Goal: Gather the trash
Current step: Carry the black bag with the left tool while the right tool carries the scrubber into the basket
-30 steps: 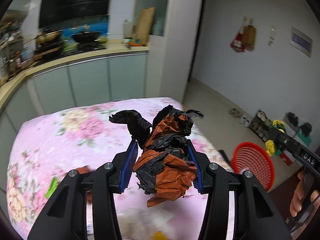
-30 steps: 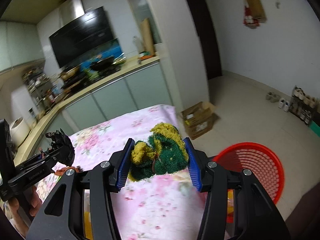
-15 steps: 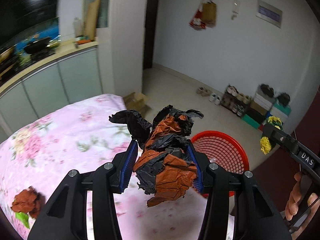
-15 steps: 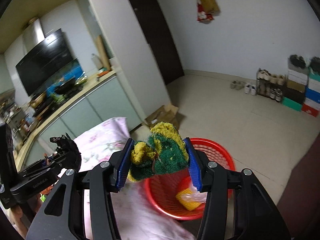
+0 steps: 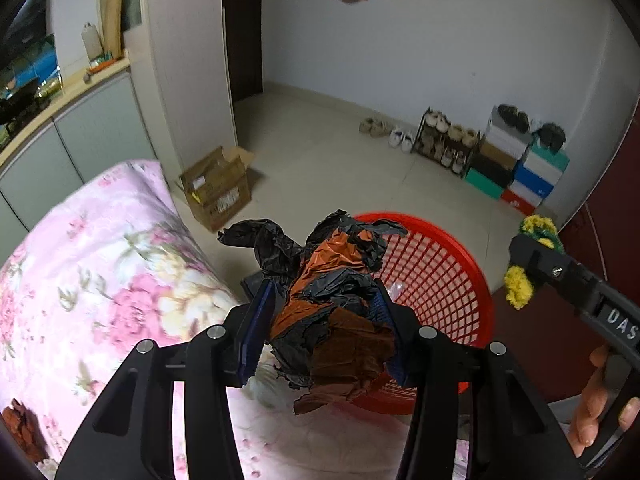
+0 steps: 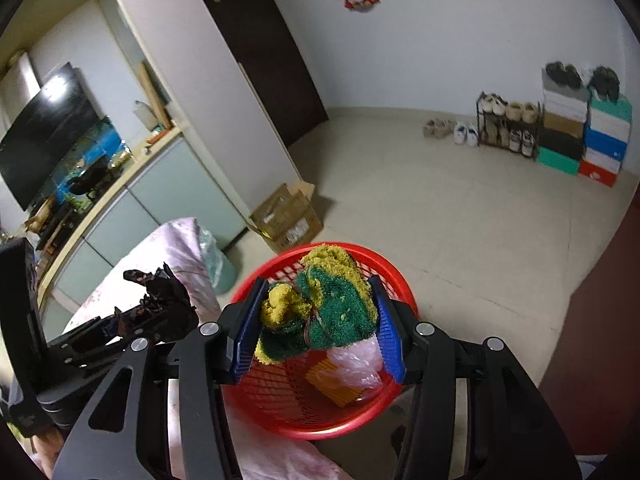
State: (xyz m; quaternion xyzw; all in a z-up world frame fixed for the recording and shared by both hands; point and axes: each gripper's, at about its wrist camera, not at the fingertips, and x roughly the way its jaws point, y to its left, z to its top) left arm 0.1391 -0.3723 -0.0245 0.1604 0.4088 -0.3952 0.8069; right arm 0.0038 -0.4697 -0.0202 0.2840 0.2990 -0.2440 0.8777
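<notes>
Left gripper: blue pads pressed on a crumpled wad of black and orange paper, held above the near rim of the red basket, with the flowered pink cloth to its left. Right gripper: pads clamped on a green and yellow fuzzy rag, held directly over the same basket, where a yellow item and clear plastic lie below. Beyond the basket: cardboard box, shoe rack.
</notes>
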